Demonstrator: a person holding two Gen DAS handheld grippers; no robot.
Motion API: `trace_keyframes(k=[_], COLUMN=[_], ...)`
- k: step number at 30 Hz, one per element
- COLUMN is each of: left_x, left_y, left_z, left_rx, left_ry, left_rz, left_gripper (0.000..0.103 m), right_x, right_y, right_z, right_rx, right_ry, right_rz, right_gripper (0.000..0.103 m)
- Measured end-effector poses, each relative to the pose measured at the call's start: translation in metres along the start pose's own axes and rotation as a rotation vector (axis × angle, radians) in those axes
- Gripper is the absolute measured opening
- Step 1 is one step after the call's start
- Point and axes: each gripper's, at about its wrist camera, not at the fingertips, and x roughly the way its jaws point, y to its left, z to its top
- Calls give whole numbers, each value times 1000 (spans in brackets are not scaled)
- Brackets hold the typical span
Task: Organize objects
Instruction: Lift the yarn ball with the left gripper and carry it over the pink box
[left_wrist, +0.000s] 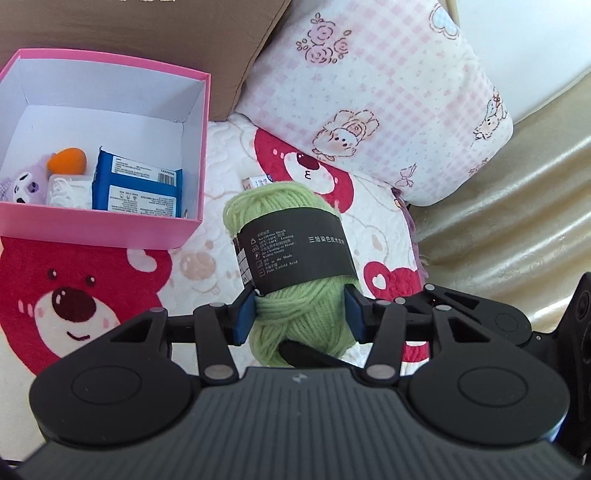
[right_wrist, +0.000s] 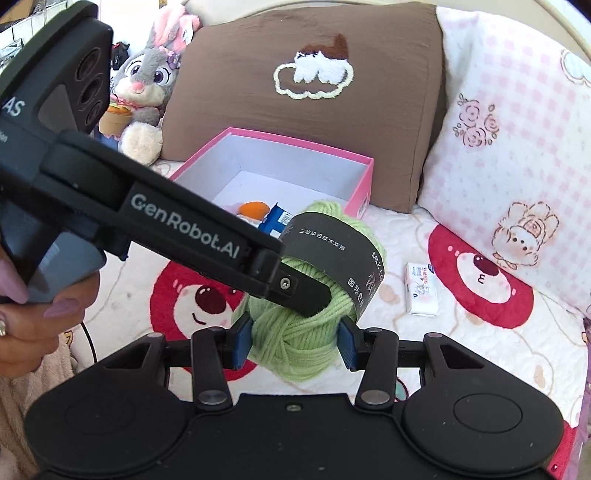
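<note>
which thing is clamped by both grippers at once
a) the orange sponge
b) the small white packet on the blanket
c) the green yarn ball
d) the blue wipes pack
c: the green yarn ball sits pinched between the right gripper pads, and the left gripper also squeezes it in its own view, above the blanket.

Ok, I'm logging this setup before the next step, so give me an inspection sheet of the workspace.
Surface: bear-print blanket on a bed.
Job's things: green yarn ball held above the blanket; pink box open, holding blue packet, orange toy.
Clutter: small white packet on the blanket.
Grippers: left gripper and right gripper both clamp the yarn.
Cables: black cable by the hand.
Surroundings: brown pillow, pink pillow, plush rabbit.
</note>
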Motion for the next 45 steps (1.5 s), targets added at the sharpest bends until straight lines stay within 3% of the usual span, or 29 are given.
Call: trace_keyframes(k=[5,9,26,33,39,45], left_x=[-14,-27,-49,-63,-77,-89], left_y=[9,9,28,41,58,79], left_z=[3,3,14,27,43,55], left_rx=[-3,38,17,-5,-21,-9], left_ry=[-25,-47,-152,-205,-259,-328], left_rz=[-38,-31,-10,18,36,138], left_gripper=[49,49,50,50,51,51], right_x=[-5,-8,2,13,26,56], right_y=[8,17,32,40,56,68], right_z=[8,15,40,54,73,106], right_rx=[-22,-17,-68,-43,-93,-119], right_ry=[-17,-26,-86,-155,-203,-202], right_rz=[-12,-1,-16,-4,-17,37], right_gripper=[52,52,52,52,52,52])
